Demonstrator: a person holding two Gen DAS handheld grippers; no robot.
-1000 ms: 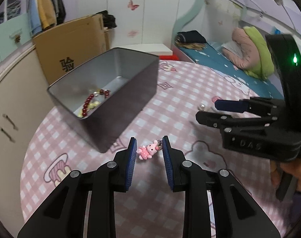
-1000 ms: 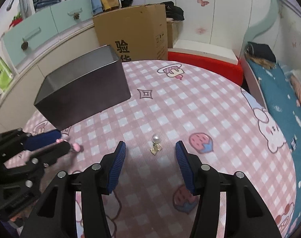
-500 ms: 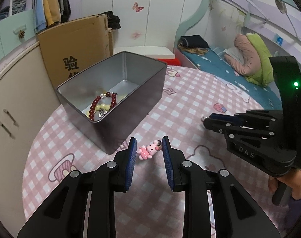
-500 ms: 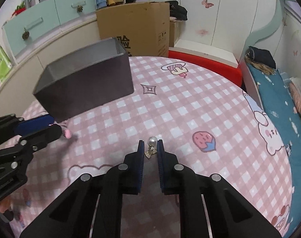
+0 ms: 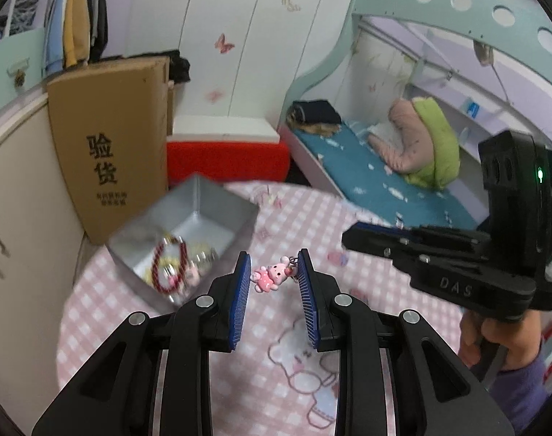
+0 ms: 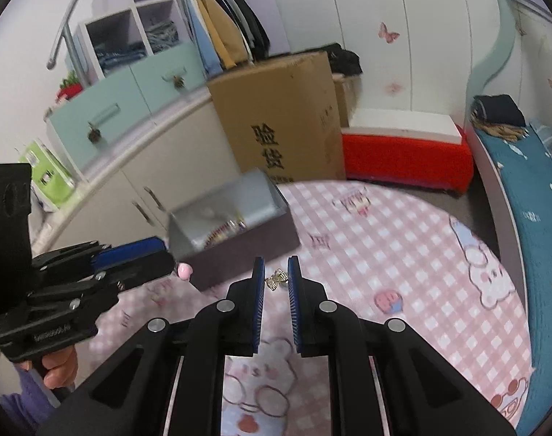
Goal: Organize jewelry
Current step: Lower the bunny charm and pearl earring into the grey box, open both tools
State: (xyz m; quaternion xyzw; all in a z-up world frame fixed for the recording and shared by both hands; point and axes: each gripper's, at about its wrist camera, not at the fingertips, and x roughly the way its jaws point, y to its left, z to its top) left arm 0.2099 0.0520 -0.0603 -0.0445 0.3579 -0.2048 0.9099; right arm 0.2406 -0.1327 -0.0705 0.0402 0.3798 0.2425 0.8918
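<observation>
— What does the left wrist view give you?

— My left gripper (image 5: 273,276) has its fingers clamped on a pink bunny charm (image 5: 270,277), held clear above the counter (image 5: 366,254). The metal box (image 5: 188,232), red bead bracelet (image 5: 168,269) inside, sits just beyond my left finger. The right gripper (image 5: 352,234) shows off to the right.

— And the right wrist view?

— My right gripper (image 6: 277,279) has its fingers pinched shut on a small gold earring (image 6: 276,280). The box lies ahead-left of the fingers.
</observation>
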